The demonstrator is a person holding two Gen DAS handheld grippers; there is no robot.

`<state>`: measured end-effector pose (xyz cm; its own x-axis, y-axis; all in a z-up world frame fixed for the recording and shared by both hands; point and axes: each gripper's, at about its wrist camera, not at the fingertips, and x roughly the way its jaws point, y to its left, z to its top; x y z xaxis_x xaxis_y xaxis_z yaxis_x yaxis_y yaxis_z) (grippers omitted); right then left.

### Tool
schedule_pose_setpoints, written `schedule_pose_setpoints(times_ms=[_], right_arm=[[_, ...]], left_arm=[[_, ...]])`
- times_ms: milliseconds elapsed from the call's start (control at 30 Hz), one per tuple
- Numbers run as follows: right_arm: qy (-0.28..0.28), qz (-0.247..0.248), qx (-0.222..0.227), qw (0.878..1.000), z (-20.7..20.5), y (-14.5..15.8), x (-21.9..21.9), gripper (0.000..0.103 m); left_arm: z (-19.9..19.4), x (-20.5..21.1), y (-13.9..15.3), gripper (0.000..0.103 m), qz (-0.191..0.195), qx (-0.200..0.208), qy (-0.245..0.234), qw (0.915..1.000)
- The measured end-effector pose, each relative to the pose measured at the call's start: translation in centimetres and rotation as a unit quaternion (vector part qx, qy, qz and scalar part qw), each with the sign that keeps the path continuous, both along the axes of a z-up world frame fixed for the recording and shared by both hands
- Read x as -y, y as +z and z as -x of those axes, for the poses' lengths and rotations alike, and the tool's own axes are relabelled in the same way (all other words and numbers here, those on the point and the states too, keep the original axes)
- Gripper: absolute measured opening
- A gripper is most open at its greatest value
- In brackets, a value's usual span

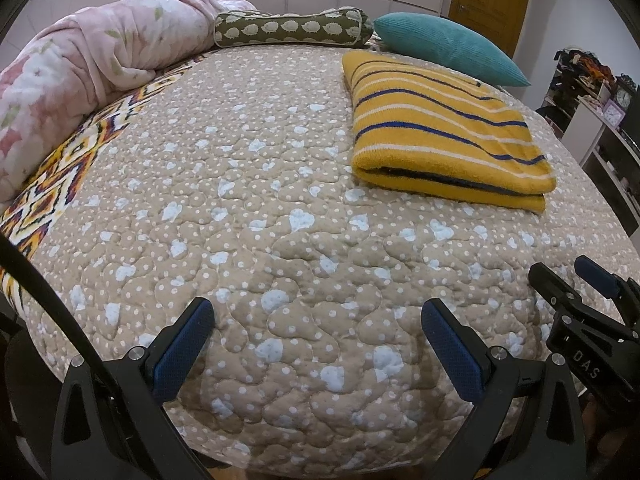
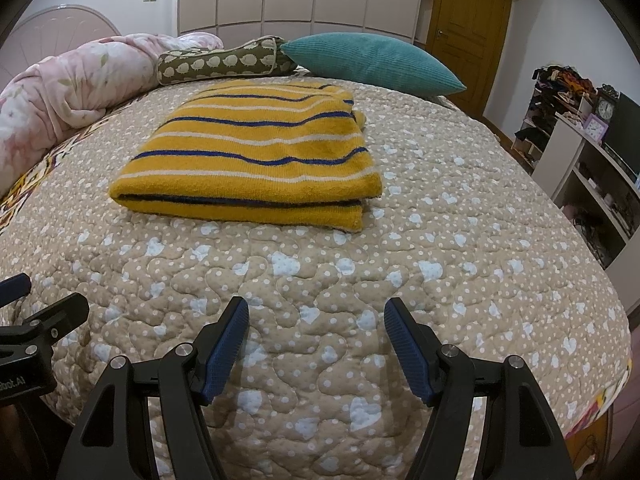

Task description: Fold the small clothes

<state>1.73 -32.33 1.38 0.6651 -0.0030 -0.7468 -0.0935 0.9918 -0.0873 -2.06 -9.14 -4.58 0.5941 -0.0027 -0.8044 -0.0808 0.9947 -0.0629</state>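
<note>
A yellow knit garment with blue and white stripes (image 1: 444,128) lies folded in a flat rectangle on the beige quilted bedspread (image 1: 256,208). It also shows in the right wrist view (image 2: 256,152). My left gripper (image 1: 318,320) is open and empty over the near edge of the bed, well short of the garment. My right gripper (image 2: 316,320) is open and empty, also near the bed's front edge, with the garment ahead of it. The right gripper shows at the right edge of the left wrist view (image 1: 588,280). The left gripper shows at the left edge of the right wrist view (image 2: 28,308).
A pink floral duvet (image 1: 80,72) is bunched along the left side. A green bolster with a hedgehog print (image 1: 292,28) and a teal cushion (image 1: 448,48) lie at the far end. White shelves with a clock (image 2: 600,152) stand to the right of the bed.
</note>
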Motion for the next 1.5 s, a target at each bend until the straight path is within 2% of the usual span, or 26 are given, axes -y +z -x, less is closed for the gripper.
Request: schedule_pose_setpoints(times_ms=[1500], right_arm=[[0.005, 0.002, 0.0, 1.0, -0.08, -0.12, -0.17, 0.077]], left_arm=[[0.06, 0.37, -0.7, 0.103, 0.009, 0.001, -0.008, 0.9999]])
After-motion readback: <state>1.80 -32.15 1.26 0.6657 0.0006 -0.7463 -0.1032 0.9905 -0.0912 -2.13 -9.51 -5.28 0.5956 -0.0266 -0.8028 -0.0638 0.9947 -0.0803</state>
